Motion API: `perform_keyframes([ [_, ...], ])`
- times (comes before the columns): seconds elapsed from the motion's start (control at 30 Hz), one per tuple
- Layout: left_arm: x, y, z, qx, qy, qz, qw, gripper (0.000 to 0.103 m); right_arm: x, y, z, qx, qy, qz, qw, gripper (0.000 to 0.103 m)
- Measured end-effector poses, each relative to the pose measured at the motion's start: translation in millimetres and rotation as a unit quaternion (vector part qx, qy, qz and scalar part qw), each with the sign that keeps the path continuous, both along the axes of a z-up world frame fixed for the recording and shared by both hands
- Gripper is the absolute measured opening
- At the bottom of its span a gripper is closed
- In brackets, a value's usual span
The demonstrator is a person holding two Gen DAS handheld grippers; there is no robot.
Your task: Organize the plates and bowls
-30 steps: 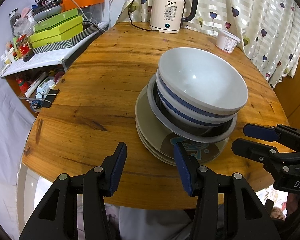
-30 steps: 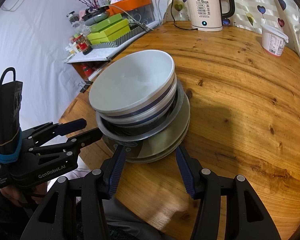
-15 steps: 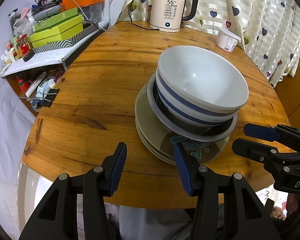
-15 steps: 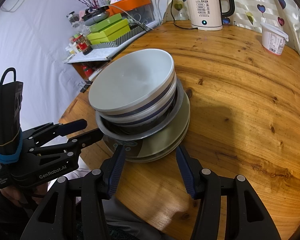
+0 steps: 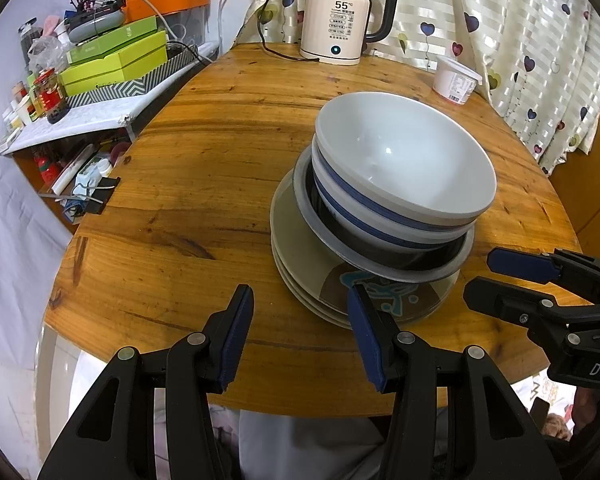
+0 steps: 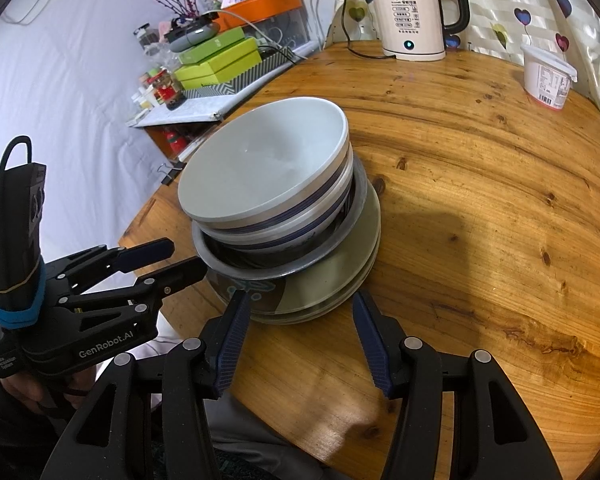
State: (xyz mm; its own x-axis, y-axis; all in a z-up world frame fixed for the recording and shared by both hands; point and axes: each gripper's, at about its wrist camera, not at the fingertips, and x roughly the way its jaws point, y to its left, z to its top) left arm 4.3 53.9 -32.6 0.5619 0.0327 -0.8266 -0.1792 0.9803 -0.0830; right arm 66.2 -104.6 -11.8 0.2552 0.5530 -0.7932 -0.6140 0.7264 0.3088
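Bowls [image 5: 404, 168] nested atop plates [image 5: 300, 236], stacked near table [image 5: 204, 168] edge. Left gripper [image 5: 300, 308] and right gripper [image 6: 296, 312] both gaping, empty, just short of stack.

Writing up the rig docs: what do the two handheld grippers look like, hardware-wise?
Both are matte black plastic with two angular fingers, silver pivot screws and ribbed dark blue pads. The left gripper has white "GenRobot.AI" lettering, an upright black module bound with a blue band, and a thin black cable loop on top. The right gripper shows white letters "DAS".
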Motion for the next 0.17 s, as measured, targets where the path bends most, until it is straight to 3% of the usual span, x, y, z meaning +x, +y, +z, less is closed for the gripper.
perform_keyframes([
  [0.17,0.2,0.0,1.4,0.001,0.001,0.002,1.0,0.05,0.1,-0.2,-0.2,0.0,0.0,0.0,1.0,0.054],
])
